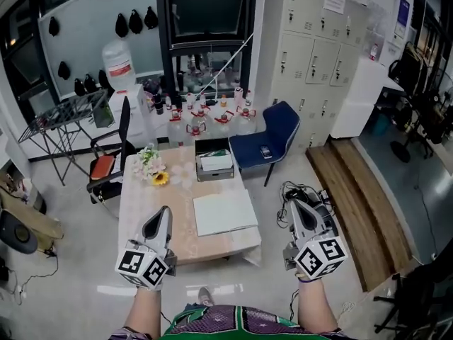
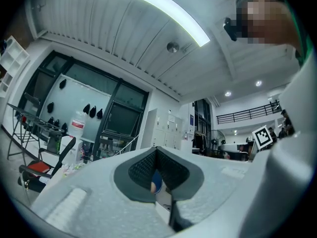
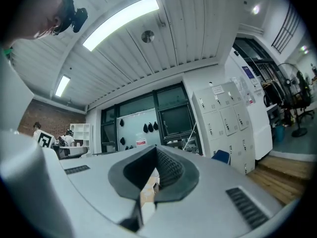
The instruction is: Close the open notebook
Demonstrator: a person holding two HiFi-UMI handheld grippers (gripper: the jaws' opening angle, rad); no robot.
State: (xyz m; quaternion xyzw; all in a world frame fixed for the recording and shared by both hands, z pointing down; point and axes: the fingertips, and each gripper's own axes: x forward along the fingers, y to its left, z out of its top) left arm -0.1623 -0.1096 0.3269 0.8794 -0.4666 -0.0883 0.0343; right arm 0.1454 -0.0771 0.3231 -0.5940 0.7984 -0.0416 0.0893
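A white notebook (image 1: 225,212) lies flat on the beige low table (image 1: 152,204), towards its near right side; I cannot make out a fold or a raised page on it. My left gripper (image 1: 164,210) hovers over the table's near left part, left of the notebook, with its jaws together and nothing held. My right gripper (image 1: 294,205) hangs past the table's right edge, over the floor, also shut and empty. In the left gripper view the left gripper (image 2: 156,150) points out level across the room, and the right gripper (image 3: 156,148) does the same in its own view; neither shows the notebook.
A bunch of flowers (image 1: 153,167) and a small box (image 1: 214,166) stand at the table's far end. A blue chair (image 1: 271,134) and a black chair with an orange seat (image 1: 107,163) flank it. Cables (image 1: 303,190) lie on the floor at the right, beside a wooden platform (image 1: 357,190).
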